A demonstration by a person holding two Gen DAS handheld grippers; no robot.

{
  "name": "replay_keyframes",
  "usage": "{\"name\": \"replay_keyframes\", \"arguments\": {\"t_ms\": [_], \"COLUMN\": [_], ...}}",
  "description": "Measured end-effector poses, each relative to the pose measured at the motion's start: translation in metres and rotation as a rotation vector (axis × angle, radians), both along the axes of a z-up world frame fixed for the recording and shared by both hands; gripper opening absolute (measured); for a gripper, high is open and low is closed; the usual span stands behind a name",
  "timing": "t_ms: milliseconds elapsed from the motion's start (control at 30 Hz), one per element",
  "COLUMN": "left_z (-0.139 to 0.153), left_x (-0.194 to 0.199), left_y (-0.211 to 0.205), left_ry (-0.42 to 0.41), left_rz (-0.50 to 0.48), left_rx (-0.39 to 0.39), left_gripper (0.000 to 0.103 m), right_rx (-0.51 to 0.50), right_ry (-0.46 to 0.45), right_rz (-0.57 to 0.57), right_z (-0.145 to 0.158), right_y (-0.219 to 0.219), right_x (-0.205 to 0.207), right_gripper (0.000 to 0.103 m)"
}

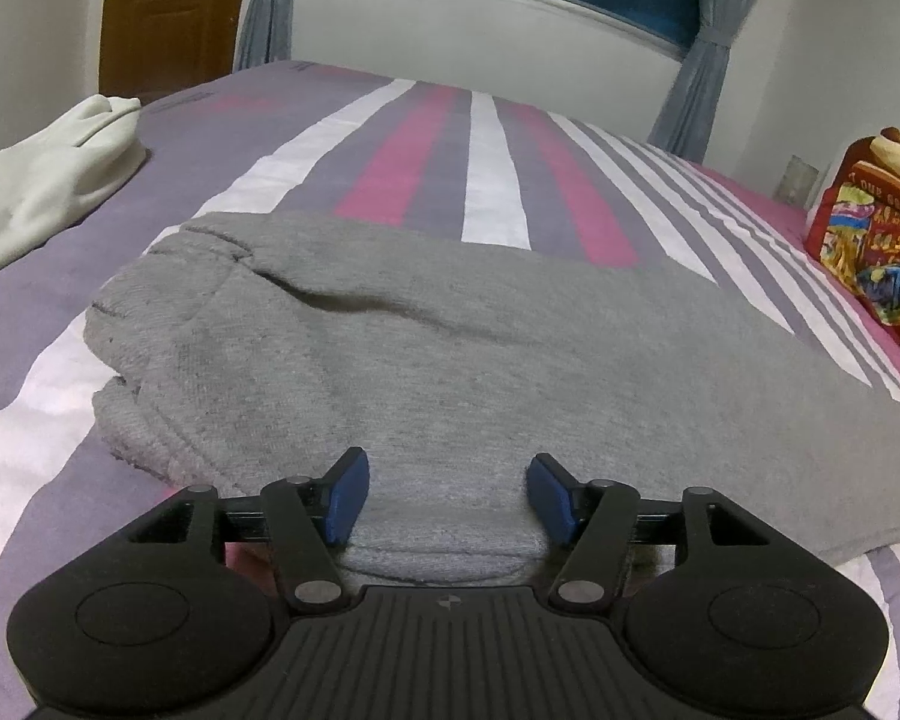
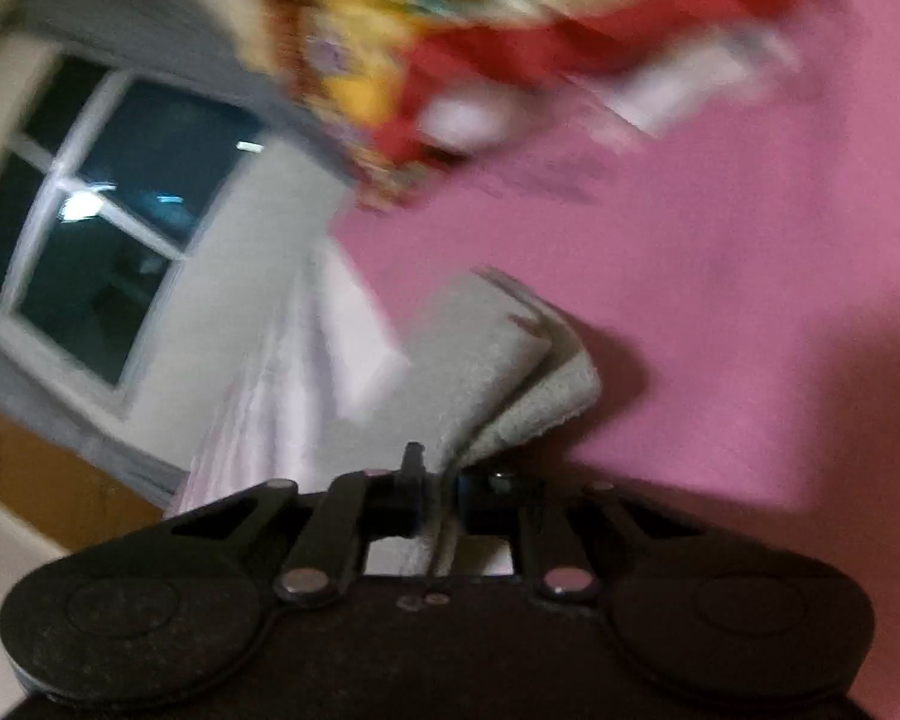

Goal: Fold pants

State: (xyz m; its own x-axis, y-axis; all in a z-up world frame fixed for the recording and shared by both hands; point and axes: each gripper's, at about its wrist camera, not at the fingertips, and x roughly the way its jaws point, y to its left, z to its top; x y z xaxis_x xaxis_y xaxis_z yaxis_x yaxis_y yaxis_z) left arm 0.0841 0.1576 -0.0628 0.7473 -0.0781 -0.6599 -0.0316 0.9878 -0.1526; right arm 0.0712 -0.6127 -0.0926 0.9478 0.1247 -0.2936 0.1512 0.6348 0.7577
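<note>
The grey pants lie across the striped bed, the waistband end bunched at the left. My left gripper is open, its blue pads on either side of a fold of the grey fabric at the near edge, resting on it. In the blurred right wrist view my right gripper is shut on the leg ends of the pants, several grey layers sticking out past the fingers above the pink sheet.
The bed has a purple, pink and white striped sheet. A white garment lies at the left. A red and yellow printed pillow sits at the right and also shows in the right wrist view. Window and door stand behind.
</note>
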Motion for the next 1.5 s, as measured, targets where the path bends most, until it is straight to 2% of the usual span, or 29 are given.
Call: {"name": "replay_keyframes", "arguments": {"t_ms": [67,133,200,233,267,300,333,467,600,733,867,1000,1100,1233,1367,1433,1500], "left_z": [0.0,0.0,-0.002,-0.002,-0.002,-0.001,-0.001,0.003,0.016,0.028,0.032,0.027,0.026,0.029,0.033,0.034,0.035], "left_x": [0.001,0.003,0.006,0.007,0.008,0.009,0.009,0.008,-0.006,-0.022,-0.034,-0.048,-0.065,-0.091,-0.114,-0.122,-0.128], "left_y": [-0.001,-0.001,-0.002,-0.003,-0.004,-0.004,-0.005,-0.008,-0.01,0.003,0.026,0.054,0.07,0.088,0.108,0.117,0.125], "left_ry": [0.005,0.008,0.006,0.006,0.009,0.012,0.016,0.009,-0.033,-0.044,-0.015,0.028,0.021,0.009,-0.004,-0.011,-0.016], "left_rz": [-0.005,-0.006,-0.01,-0.009,-0.007,-0.006,-0.004,-0.002,0.02,0.059,0.106,0.162,0.184,0.194,0.219,0.235,0.245], "left_rx": [0.013,0.025,0.037,0.039,0.046,0.052,0.057,0.071,0.097,0.08,0.039,-0.037,-0.069,-0.047,-0.065,-0.073,-0.078], "left_gripper": [0.06,0.06,0.06,0.06,0.06,0.06,0.06,0.06,0.06,0.06,0.06,0.06,0.06,0.06,0.06,0.06,0.06], "right_rx": [0.008,-0.018,-0.04,-0.023,0.027,0.083,0.093,0.051,0.032,-0.077,-0.184,-0.281,-0.339,-0.402,-0.457,-0.534,-0.628], "right_ry": [-0.114,-0.135,-0.057,0.042,0.185,0.215,0.186,0.198,0.231,0.27,0.246,0.205,0.169,0.134,0.15,0.204,0.243], "right_rz": [0.011,0.009,-0.009,-0.034,-0.053,-0.055,-0.064,-0.084,-0.088,-0.088,-0.064,0.003,0.097,0.272,0.493,0.623,0.69], "right_z": [0.023,0.032,0.016,-0.003,-0.031,-0.05,-0.051,-0.042,-0.034,-0.013,0.023,0.061,0.083,0.093,0.072,0.046,0.023], "right_y": [0.001,-0.003,-0.015,-0.025,-0.036,-0.042,-0.043,-0.034,-0.031,-0.013,0.02,0.07,0.123,0.212,0.309,0.355,0.387], "right_x": [-0.009,-0.015,-0.013,-0.007,0.002,0.003,0.0,0.004,0.007,0.012,0.023,0.048,0.069,0.094,0.113,0.114,0.106], "right_gripper": [0.008,0.008,0.007,0.007,0.005,0.004,0.005,0.008,0.009,0.01,0.01,0.01,0.01,0.01,0.011,0.011,0.011]}}
